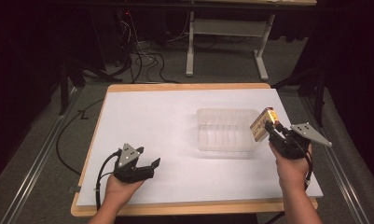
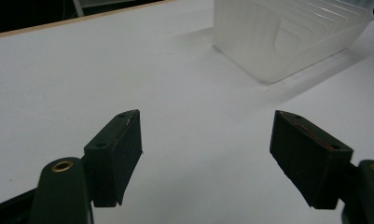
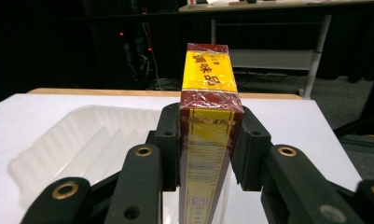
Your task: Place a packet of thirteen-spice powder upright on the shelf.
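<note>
Right gripper (image 1: 273, 129) is clamped on a yellow and dark-red box (image 1: 262, 124), pads pressed on both narrow sides, as seen in the right gripper view (image 3: 208, 140). Box is held off the table, tilted, w/ its far end above the right rim of the clear plastic tray (image 1: 226, 130), which is set just to the left of this gripper. Left gripper (image 1: 147, 164) is kept low over the white sheet (image 1: 152, 112), jaws spread, nothing betw. them, well apart from the tray.
</note>
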The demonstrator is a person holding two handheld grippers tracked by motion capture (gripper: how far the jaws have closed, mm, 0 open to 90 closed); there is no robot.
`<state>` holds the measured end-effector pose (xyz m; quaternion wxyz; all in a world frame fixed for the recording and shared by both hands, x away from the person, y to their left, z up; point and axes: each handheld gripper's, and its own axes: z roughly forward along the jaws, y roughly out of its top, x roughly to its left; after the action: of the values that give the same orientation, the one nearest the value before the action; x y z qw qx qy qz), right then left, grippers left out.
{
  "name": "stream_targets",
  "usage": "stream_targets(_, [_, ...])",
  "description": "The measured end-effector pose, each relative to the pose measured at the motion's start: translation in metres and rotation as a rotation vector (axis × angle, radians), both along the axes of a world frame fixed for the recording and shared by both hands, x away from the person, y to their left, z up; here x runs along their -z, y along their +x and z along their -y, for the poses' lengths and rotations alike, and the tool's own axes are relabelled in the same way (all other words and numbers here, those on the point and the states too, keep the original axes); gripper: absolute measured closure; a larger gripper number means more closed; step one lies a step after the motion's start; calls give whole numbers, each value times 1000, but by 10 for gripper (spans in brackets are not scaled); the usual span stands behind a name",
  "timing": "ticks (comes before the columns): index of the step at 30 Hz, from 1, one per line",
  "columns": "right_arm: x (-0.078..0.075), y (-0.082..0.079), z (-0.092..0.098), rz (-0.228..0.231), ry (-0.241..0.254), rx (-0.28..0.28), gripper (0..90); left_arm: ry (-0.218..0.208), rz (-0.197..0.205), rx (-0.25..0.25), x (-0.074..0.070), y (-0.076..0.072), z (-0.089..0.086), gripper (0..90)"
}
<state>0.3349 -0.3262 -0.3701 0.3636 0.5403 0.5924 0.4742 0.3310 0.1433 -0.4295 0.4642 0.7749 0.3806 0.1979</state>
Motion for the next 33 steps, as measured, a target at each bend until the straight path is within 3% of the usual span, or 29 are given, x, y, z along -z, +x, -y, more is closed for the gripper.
stream_targets(7, [3, 16, -3, -16, -9, 39, 683, 21, 21, 9, 2, -2, 1, 257])
stream_targets(17, [11, 33, -9, -55, -40, 84, 682, 39, 20, 21, 3, -2, 3, 250])
stream_targets(33, [31, 48, -16, -114, -55, 119, 682, 57, 17, 32, 4, -3, 6, 245])
